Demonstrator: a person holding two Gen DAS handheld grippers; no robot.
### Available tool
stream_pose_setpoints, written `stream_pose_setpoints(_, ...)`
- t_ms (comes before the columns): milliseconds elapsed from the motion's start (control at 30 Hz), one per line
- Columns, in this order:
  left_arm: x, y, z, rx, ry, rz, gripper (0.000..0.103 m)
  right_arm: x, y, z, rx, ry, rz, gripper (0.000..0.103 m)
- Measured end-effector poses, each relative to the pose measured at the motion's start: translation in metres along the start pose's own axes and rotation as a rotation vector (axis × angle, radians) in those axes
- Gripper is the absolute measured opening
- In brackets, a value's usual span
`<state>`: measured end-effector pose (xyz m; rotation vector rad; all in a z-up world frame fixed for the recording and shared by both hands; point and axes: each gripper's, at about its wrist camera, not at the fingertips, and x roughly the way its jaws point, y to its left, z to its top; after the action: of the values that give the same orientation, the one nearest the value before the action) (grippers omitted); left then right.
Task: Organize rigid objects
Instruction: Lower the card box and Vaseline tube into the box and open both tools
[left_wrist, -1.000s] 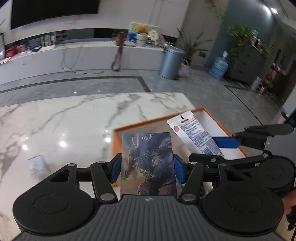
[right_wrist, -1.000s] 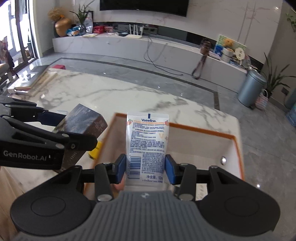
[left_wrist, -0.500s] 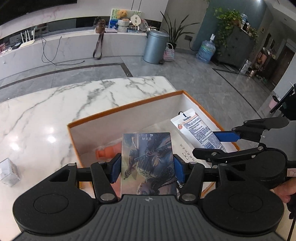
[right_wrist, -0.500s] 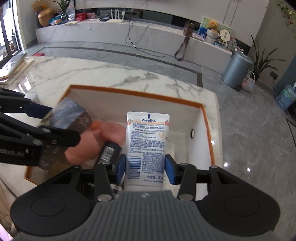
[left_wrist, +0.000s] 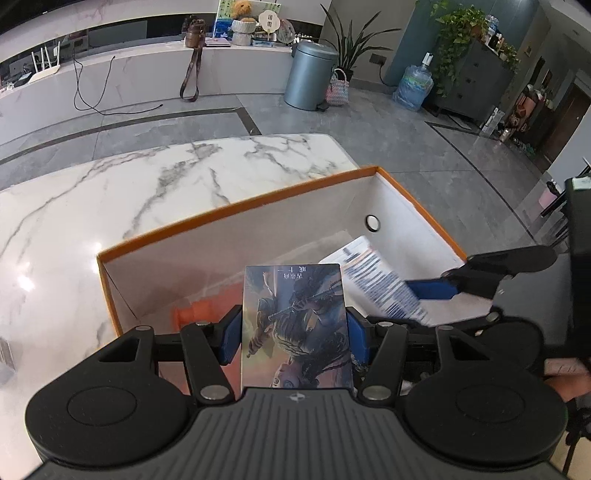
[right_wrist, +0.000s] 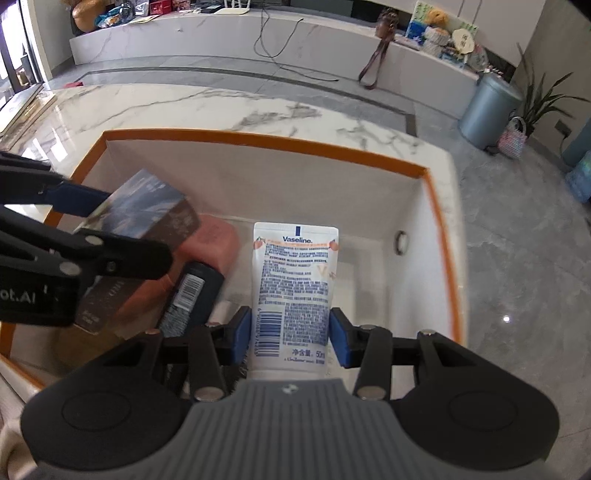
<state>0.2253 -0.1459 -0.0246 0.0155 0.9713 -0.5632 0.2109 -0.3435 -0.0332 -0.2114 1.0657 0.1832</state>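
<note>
Floor: grey polished stone tiles (left_wrist: 155, 127) lay beyond the table.
Bin: a grey cylindrical metal pedal bin (left_wrist: 309, 75) stood beside a woven pink-and-white basket (left_wrist: 338, 89).
Bottle: a blue plastic water jug (left_wrist: 413, 88) stood near a dark grey cabinet (left_wrist: 471, 86).
Ledge: a black cable (right_wrist: 280, 44) trailed over the long white marble ledge (right_wrist: 229, 40).

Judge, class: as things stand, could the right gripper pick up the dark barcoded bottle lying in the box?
Probably not: the right gripper is shut on the Vaseline tube, so it is occupied, though the dark bottle lies uncovered beside it.

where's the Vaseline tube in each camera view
Left wrist: Vaseline tube right of center, blurred, held over the box beside the card box.
Right wrist: tube center, between the right gripper's jaws.
Shared landmark: round hole in the orange-rimmed box's wall.
</note>
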Motion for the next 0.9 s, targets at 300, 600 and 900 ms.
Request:
stream_pose_setpoints(300,0.009,0.010,0.009,0.008,0.005,0.010,0.065,0.039,0.017,0.016,-0.029,0.043,0.055,0.046)
stream_pose_setpoints(600,0.016,0.010,0.005,0.000,0.023,-0.003,0.065,0.048,0.018,0.017,-0.013,0.045,0.063,0.047)
stream_pose_setpoints(900,0.018,0.004,0.000,-0.011,0.051,-0.022,0.065,0.022,0.009,-0.001,0.001,-0.025,-0.019,0.049)
